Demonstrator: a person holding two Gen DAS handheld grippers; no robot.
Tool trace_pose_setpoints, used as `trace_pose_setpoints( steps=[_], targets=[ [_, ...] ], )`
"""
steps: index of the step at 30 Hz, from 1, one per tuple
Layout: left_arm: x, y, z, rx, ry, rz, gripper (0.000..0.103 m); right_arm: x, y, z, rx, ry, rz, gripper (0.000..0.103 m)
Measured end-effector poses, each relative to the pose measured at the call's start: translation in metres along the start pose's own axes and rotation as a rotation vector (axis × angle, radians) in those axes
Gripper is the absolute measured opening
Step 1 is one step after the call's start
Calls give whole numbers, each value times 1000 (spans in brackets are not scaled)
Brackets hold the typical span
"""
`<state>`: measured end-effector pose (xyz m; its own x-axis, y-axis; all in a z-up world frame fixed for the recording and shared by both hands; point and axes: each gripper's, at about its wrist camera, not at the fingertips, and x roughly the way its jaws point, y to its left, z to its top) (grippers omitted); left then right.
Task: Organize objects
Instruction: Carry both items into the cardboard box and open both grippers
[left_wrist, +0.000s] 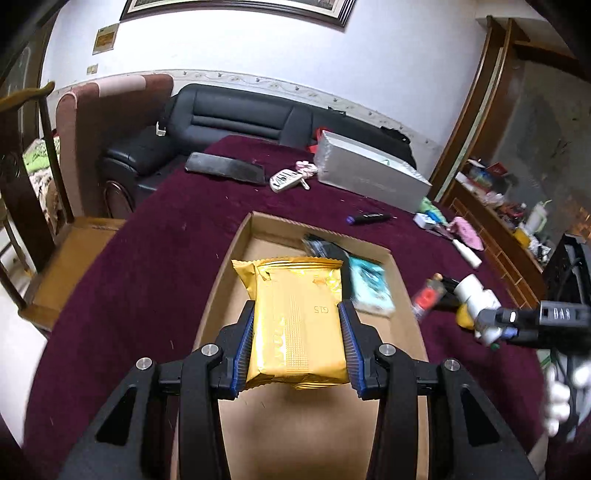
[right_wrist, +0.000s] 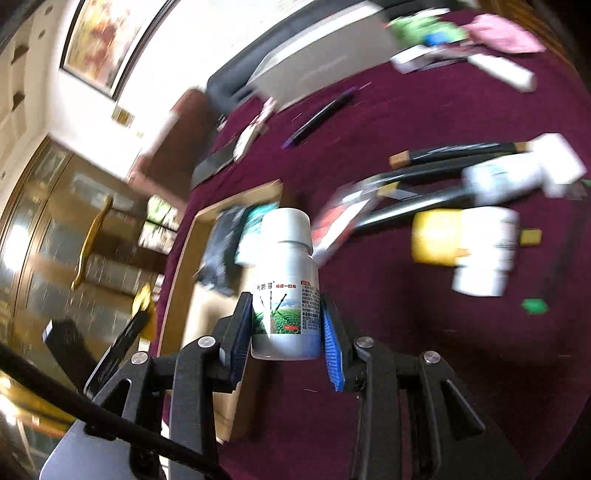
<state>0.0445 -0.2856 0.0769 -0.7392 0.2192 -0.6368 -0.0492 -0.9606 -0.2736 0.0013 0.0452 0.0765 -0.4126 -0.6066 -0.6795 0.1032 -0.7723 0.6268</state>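
Observation:
My left gripper (left_wrist: 297, 314) is shut on a gold foil packet (left_wrist: 295, 317) and holds it above the shallow cardboard box (left_wrist: 221, 280) on the maroon table. A teal packet (left_wrist: 369, 288) and a dark packet (left_wrist: 325, 245) lie in the box. My right gripper (right_wrist: 286, 314) is shut on a small white bottle (right_wrist: 286, 280) with a green label, over the table beside the box's edge (right_wrist: 236, 201). The right gripper also shows, blurred, at the right of the left wrist view (left_wrist: 480, 314).
On the maroon cloth (left_wrist: 166, 240) lie a silver long box (left_wrist: 369, 170), a black flat case (left_wrist: 225, 168), a key fob (left_wrist: 284, 181), a black pen (left_wrist: 369, 218) and small items at right. White bottles (right_wrist: 480, 251) and black sticks (right_wrist: 458, 151) lie right of the box. A sofa stands behind.

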Motion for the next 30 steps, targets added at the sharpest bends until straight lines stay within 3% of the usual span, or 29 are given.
trace_pose_setpoints(
  steps=[5,14,27,30],
  targets=[
    [43,5,26,35,52,23,38,58,42,-6,-24,86,34,33],
    [107,19,33,31,161,62,38,109,70,-14,-96,142,-50,33],
    [102,30,37,-63,153,9,40,124,77,-18,-159,128,-211,34],
    [85,33,38,-90,129,-22,51,126,81,-19,-171,109,-239,36]
  ],
)
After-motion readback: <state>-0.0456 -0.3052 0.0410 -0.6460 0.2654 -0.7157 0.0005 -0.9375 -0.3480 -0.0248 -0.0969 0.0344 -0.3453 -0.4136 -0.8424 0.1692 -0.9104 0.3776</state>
